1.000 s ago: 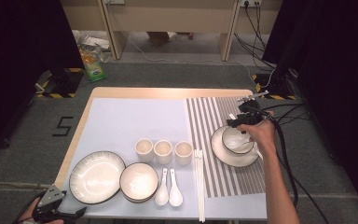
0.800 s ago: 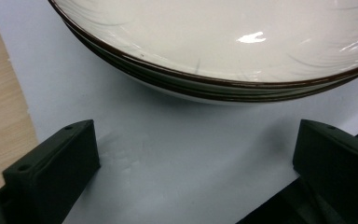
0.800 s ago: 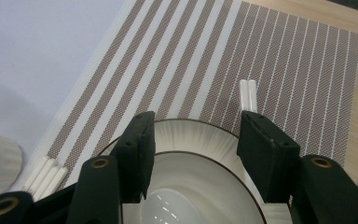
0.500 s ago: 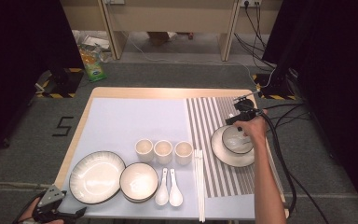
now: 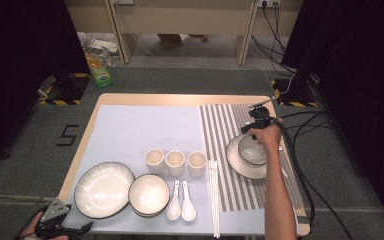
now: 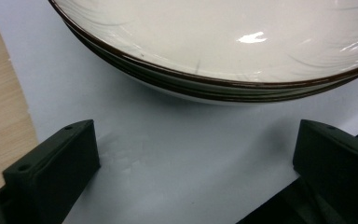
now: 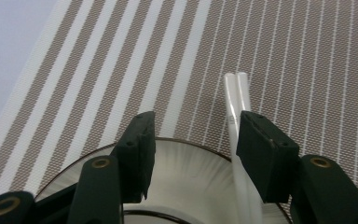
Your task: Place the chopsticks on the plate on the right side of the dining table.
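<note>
High view, right jaws: your right gripper (image 5: 254,131) hangs over the far rim of the small bowl (image 5: 252,150), which sits in the plate (image 5: 237,165) on the striped mat (image 5: 230,125) at the bench's (image 5: 180,98) right side.
High view, left hand: your left gripper (image 5: 60,226) sits at the near left corner, well apart from that bowl (so the right hand is the nearer one).
Left gripper view: the left gripper (image 6: 191,135) has its jaws wide apart with nothing between them; the large plate (image 6: 214,42) lies just ahead.
Right gripper view, jaws: the right gripper (image 7: 193,126) stands about half open and holds nothing.
Right gripper view, key relation: the plate's (image 7: 186,163) rim lies under the gap, the bowl nearer you and lower.
Right gripper view, chopsticks: the white chopsticks (image 7: 237,93) run lengthwise away from the jaws, passing behind the right-hand one (touching it or not, I cannot tell).
</note>
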Demonstrator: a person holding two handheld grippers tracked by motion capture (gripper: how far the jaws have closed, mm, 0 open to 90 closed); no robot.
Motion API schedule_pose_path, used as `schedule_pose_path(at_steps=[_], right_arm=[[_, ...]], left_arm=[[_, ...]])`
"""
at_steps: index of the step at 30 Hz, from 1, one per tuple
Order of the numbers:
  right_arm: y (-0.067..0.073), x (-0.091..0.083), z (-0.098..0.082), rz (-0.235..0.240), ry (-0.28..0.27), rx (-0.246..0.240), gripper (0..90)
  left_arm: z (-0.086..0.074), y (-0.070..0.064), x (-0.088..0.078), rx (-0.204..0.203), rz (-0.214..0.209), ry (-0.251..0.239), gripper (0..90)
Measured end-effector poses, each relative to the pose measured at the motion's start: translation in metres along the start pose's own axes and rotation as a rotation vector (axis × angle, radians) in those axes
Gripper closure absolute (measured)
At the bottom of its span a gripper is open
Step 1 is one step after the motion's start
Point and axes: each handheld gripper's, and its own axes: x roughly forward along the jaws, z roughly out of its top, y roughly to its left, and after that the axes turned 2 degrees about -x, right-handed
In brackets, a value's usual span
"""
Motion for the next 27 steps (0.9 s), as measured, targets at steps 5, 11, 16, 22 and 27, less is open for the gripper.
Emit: schedule_pose_path(at_steps=[5, 11, 16, 22, 27], right_arm=[[-0.008, 0.002, -0.002, -0.014, 0.014, 0.018, 46.9], [-0.015, 0.004, -0.001, -0.012, 0.029, 0.042, 47.6], [-0.014, 0.008, 0.0, -0.009, 0.046, 0.041, 49.3], [-0.015, 0.012, 0.0, -0.005, 0.064, 0.043, 51.1], [-0.013, 0.015, 0.0, 0.001, 0.064, 0.038, 54.9]], left_arm=[[0.0, 0.0, 0.0, 0.001, -0.001, 0.001, 0.0], [0.0, 0.0, 0.0, 0.001, 0.0, 0.001, 0.0], [0.0, 0.0, 0.0, 0.001, 0.001, -0.001, 0.0], [0.0, 0.0, 0.0, 0.001, 0.0, 0.001, 0.0], [0.0, 0.0, 0.0, 0.001, 0.001, 0.0, 0.0]])
